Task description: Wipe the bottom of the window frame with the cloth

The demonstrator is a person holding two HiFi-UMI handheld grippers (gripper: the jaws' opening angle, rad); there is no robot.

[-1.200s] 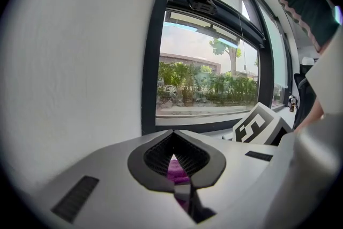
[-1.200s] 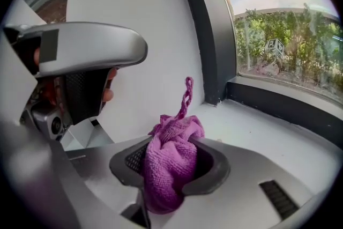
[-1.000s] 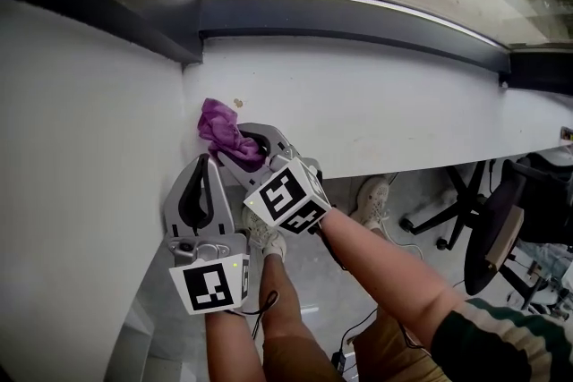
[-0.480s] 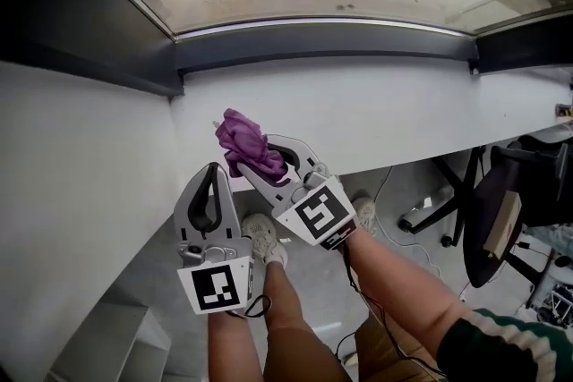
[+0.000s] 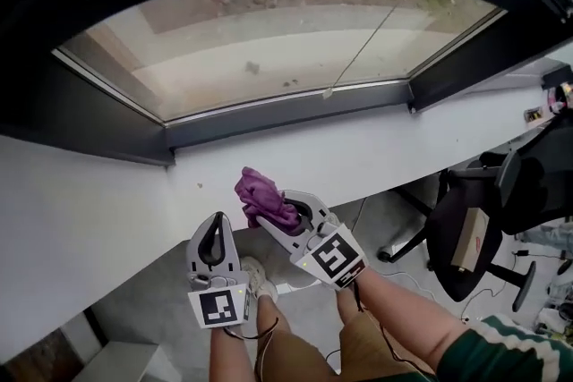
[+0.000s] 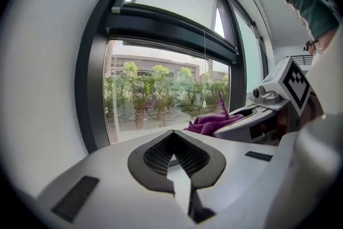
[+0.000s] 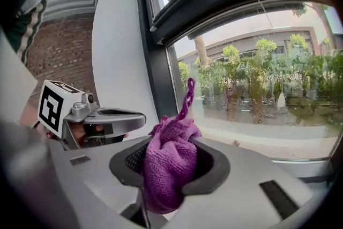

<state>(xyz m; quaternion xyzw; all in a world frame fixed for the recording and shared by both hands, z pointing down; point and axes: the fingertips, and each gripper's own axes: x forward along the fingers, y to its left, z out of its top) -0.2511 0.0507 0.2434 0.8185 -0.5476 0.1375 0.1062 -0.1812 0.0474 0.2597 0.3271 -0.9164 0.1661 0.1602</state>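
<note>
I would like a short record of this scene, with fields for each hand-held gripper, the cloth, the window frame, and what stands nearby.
left hand-held gripper: shut, empty, beside the right one
right hand-held gripper: shut on the purple cloth
cloth position: bunched, over the white sill; contact with it not clear
window frame bottom: dark, beyond the cloth, apart from it
nearby: black office chair at the right
</note>
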